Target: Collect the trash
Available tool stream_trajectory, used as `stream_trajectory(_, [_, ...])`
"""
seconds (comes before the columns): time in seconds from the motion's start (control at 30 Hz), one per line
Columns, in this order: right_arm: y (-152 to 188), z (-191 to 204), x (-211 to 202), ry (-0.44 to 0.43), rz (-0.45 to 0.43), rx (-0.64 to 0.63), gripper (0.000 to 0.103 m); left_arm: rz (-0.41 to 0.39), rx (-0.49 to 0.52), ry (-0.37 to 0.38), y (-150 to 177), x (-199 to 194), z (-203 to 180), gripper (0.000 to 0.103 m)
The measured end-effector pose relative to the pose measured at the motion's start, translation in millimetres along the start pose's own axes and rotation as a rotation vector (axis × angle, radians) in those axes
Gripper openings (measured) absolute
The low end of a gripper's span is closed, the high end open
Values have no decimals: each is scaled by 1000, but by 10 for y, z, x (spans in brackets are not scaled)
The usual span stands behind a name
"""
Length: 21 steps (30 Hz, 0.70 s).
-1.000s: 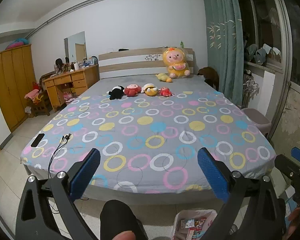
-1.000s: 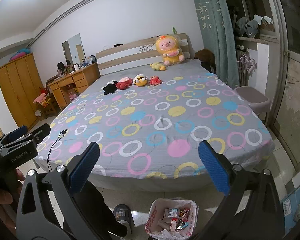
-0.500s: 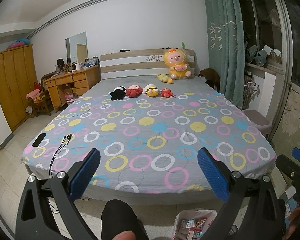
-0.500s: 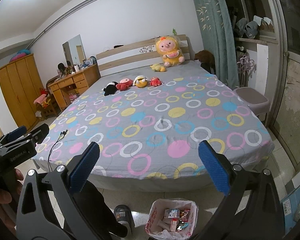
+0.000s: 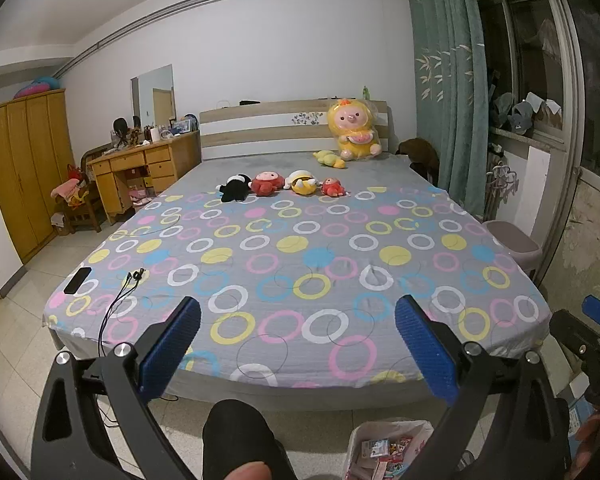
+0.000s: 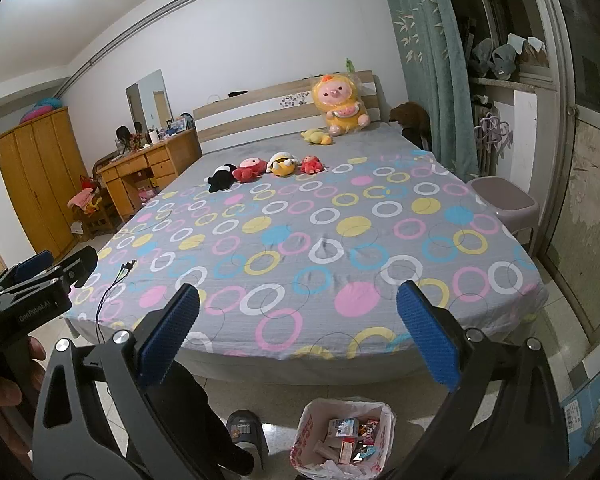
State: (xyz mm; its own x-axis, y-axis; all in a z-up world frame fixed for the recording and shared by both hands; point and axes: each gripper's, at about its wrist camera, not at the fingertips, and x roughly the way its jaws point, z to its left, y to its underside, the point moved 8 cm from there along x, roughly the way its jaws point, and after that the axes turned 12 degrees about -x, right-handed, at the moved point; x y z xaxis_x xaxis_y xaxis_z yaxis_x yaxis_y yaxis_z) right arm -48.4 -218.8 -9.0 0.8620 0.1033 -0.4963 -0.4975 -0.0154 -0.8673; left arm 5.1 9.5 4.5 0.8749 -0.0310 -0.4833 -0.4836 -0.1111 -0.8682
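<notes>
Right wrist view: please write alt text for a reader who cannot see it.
The open right gripper, holding nothing, faces a bed covered by a grey sheet with coloured circles. On the floor below stands a trash bin lined with a white bag and holding packaging. Plush toys sit further up the bed, and the left gripper shows at the left edge.

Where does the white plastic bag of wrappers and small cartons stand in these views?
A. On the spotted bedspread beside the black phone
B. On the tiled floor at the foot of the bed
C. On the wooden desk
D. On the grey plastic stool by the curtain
B: the white plastic bag of wrappers and small cartons stands open on the tiled floor just below the bed's near edge, not on any furniture.
</notes>
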Motion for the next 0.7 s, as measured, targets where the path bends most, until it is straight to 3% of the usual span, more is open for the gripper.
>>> stream_trajectory(0.7, [-79,-41,-35,1,1,-1,96,1,-1,-5,-3,-40,21,95])
